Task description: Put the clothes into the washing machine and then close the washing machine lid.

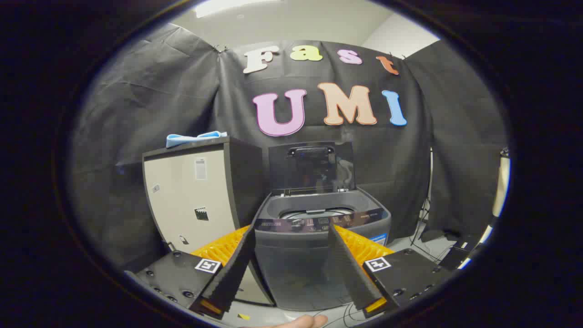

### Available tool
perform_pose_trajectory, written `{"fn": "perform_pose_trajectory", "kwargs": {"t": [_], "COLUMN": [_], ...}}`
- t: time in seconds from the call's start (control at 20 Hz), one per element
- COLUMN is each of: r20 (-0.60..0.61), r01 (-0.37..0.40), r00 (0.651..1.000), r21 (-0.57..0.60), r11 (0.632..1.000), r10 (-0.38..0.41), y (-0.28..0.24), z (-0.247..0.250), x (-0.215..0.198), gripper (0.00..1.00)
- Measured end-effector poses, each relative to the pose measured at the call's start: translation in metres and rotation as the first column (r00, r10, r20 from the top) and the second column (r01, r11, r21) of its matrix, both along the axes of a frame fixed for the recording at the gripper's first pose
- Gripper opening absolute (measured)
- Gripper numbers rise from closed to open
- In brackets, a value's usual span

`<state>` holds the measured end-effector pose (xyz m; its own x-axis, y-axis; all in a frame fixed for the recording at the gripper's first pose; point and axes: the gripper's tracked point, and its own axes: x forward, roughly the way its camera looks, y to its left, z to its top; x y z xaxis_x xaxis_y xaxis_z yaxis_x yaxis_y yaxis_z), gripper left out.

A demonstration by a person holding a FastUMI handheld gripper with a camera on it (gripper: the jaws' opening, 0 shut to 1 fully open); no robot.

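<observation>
With its two fingers spread wide and nothing between them, the gripper [291,237] looks straight at the washing machine [319,246], whose grey body shows in the gap between the fingers and well beyond their tips. The machine's lid [311,167] stands upright at the back, dark and see-through, leaving the round tub opening [316,212] uncovered; a dark control strip [319,223] runs along the front edge just above the fingertips. Just beside the machine, on the left-finger side, stands a taller pale cabinet [193,200] with dark edges and a few small stickers on its face. On the cabinet's top lies a light blue cloth [193,138], folded or crumpled flat, well apart from the fingers and higher than the tub opening. Cables [421,223] trail down by the black booth wall [145,114] on the machine's other side and across the pale floor [410,246]. At the very bottom, below the fingers, part of a person's hand [296,322] shows.
</observation>
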<state>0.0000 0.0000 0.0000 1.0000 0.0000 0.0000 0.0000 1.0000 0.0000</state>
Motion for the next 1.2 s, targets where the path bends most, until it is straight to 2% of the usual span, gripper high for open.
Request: {"fn": "perform_pose_trajectory", "kwargs": {"t": [0.9, 1.2], "r20": [-0.005, -0.003], "r01": [-0.003, -0.018], "r00": [1.000, 1.000], "r21": [0.013, 0.014], "r11": [1.000, 1.000], "r10": [0.003, 0.018], "y": [0.003, 0.018], "z": [-0.007, 0.005], "x": [0.001, 0.016], "gripper": [0.99, 0.99]}}
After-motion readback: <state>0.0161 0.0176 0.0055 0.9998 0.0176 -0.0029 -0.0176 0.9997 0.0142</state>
